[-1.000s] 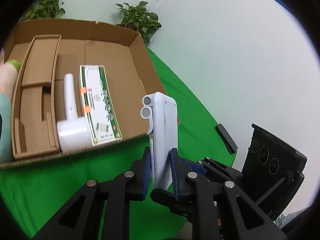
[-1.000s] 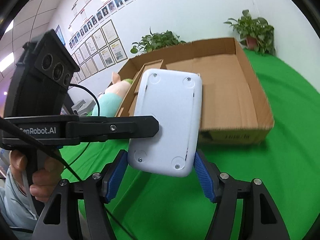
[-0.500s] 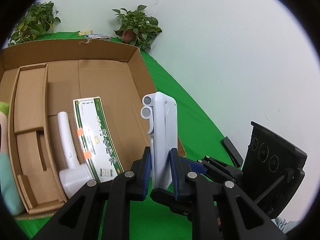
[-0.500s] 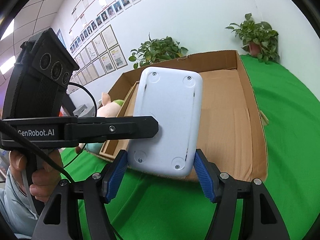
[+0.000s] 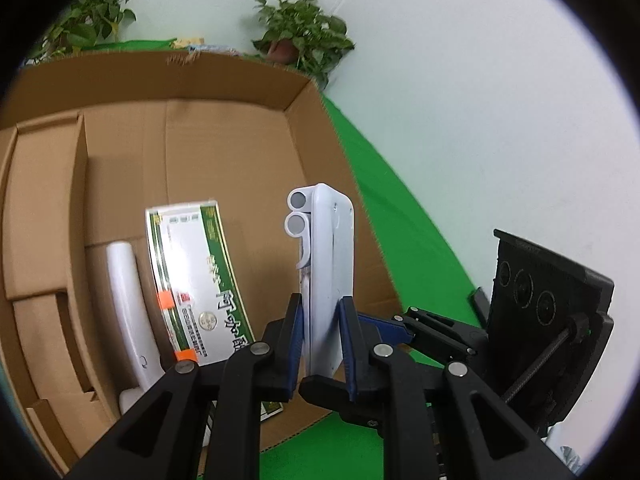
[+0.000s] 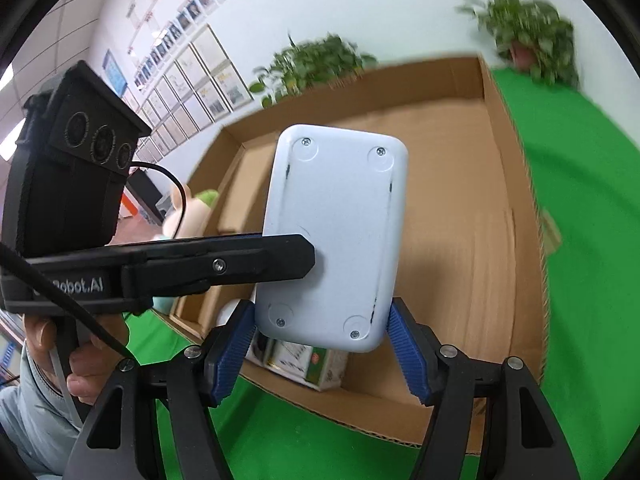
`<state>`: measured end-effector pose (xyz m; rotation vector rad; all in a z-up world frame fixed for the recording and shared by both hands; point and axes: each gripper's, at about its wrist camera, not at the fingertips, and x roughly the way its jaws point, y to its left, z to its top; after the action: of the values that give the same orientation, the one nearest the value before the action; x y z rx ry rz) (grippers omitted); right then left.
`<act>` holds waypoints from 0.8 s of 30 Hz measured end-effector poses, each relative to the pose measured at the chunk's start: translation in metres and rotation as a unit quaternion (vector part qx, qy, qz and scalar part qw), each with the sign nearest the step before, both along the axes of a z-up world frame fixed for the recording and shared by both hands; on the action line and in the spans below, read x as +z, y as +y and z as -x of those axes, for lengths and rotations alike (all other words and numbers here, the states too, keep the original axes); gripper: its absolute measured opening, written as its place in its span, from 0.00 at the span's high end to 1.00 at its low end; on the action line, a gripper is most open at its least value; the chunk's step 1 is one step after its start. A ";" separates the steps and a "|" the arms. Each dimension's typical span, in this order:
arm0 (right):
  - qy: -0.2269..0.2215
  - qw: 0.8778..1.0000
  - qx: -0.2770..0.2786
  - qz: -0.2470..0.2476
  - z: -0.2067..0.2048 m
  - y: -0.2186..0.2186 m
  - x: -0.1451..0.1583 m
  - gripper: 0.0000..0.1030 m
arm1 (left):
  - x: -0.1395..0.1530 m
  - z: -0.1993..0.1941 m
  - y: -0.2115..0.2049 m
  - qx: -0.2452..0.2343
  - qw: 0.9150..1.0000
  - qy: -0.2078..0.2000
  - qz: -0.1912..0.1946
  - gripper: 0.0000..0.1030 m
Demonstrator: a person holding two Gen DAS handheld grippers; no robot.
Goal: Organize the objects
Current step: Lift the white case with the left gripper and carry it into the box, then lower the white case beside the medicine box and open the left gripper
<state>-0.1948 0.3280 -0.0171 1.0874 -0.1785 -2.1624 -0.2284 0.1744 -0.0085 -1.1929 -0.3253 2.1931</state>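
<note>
Grippers first: our left gripper [image 5: 322,340] is clamped flat on the thin faces of the white rounded-rectangle plastic device [image 5: 328,276], blue pads tight on both sides, device standing upright out of the jaws with two grey round ports at its top end. Right gripper [image 6: 322,350] has its blue ribbed pads [image 6: 408,354] against the two long edges of the same white device [image 6: 332,236] near its lower end; we read that as gripping, though the left pad's contact is partly hidden. In the right wrist view we see the device's back, four screws at the corners, and the left gripper's black finger crossing it from the left, with a person's hand [image 6: 76,364] on the handle. Device is held in the air over the near edge of the open brown cardboard box [image 5: 224,92], which sits on the green cloth [image 5: 384,208]. Inside the box: a green-and-white printed carton [image 5: 196,280] lying flat, a white plastic handled object [image 5: 128,300] just beside it on its left, and a folded cardboard insert [image 5: 40,208] along the left wall. Two potted green plants [image 5: 300,32] stand behind the box against the white wall. Right wrist view is motion-blurred; a plush toy [image 6: 188,212] sits outside the box's left side.
</note>
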 end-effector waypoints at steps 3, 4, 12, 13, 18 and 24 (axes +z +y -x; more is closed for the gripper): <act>-0.023 1.000 -0.002 -0.017 0.010 0.001 -0.020 0.38 | -0.020 0.007 0.007 0.000 1.000 -0.028 0.007 0.84; -0.031 0.999 -0.004 -0.020 0.013 0.003 -0.025 0.38 | -0.024 0.009 0.009 0.000 0.999 -0.033 0.008 0.84; -0.055 0.996 -0.011 -0.064 0.025 -0.003 -0.043 0.38 | -0.050 0.019 0.012 0.008 0.998 -0.069 0.004 0.82; -0.056 0.996 -0.011 -0.070 0.024 -0.006 -0.043 0.38 | -0.052 0.021 0.011 0.010 0.997 -0.074 0.002 0.82; -0.063 0.993 -0.016 -0.101 0.021 -0.018 -0.050 0.38 | -0.062 0.025 0.010 0.010 0.996 -0.086 0.011 0.81; -0.079 0.990 -0.034 -0.114 0.029 -0.022 -0.054 0.37 | -0.061 0.023 0.010 0.014 0.996 -0.083 0.026 0.84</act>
<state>-0.2241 0.3062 -0.0706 1.4023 -0.0398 -2.1976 -0.2518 0.1845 -0.0690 -1.4113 -0.3572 2.1422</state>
